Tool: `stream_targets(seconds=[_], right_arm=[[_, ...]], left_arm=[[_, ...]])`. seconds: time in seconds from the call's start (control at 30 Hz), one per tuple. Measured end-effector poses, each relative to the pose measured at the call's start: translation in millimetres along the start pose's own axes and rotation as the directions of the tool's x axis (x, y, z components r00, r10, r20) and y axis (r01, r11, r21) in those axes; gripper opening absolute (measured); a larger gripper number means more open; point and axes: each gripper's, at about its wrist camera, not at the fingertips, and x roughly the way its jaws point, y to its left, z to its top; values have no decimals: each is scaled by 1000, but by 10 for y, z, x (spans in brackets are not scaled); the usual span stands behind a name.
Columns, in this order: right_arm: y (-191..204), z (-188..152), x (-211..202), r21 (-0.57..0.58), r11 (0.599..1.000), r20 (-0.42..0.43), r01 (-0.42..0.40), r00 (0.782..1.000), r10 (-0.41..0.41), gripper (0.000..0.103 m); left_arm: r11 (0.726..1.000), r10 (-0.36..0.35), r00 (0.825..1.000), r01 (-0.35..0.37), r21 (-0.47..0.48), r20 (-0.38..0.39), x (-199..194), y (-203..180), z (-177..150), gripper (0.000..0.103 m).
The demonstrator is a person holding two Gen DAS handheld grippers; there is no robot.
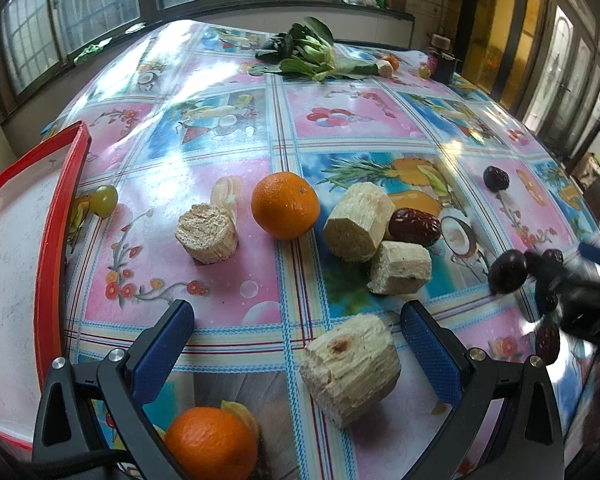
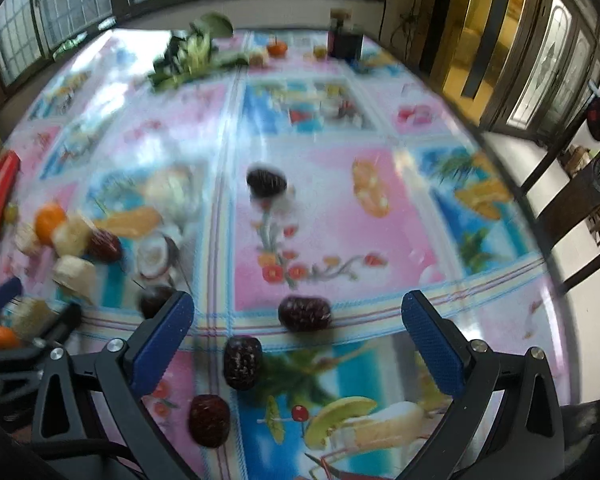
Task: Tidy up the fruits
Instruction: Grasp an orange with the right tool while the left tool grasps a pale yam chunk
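My left gripper [image 1: 298,344] is open, and a pale sugarcane chunk [image 1: 350,366] lies on the table between its fingers, nearer the right one. An orange [image 1: 211,442] sits low between the fingers. Ahead lie another orange [image 1: 285,205], several more cane chunks [image 1: 207,233] [image 1: 358,227] [image 1: 400,267], a red date [image 1: 415,227] and a green grape [image 1: 103,200]. The red-rimmed white tray [image 1: 54,216] stands at the left. My right gripper [image 2: 298,344] is open over several dark dates [image 2: 305,313] [image 2: 242,362] [image 2: 209,420]; that view is blurred.
Leafy greens [image 1: 306,54], a small orange [image 1: 392,63] and a dark jar [image 1: 444,62] sit at the table's far end. A lone dark date [image 1: 496,178] lies right of centre. The right gripper's black body [image 1: 580,300] reaches in from the right. Dark chairs [image 2: 572,184] stand beside the table's right edge.
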Motion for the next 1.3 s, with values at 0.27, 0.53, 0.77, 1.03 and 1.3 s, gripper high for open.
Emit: stream_targets(seconds=[0.27,0.53,0.77,1.03,1.3], right_arm=[[-330,-3,-1173,48,999,277,9,961,-22,103],[-1025,-580,-1296,195,981,106,2,994,-23,100],[-1090,-1074,-1242,217,976,44,20,999,-31,87],[-930,-1213,-1450,159,986,108,-46,994,29,64],[-963,-1425,-975,209,976,-35,-51,998,60,58]], left_arm=[[1000,6,1000,-7,-13,-23,-258,94,60,102],[990,-75,997,70,119,33,-836,60,-76,97],[956,-160,983,178,232,-95,-816,-182,-293,77],[950,-194,972,220,221,-134,-652,38,-181,65],[938,-248,952,282,201,-179,-483,163,-43,64]])
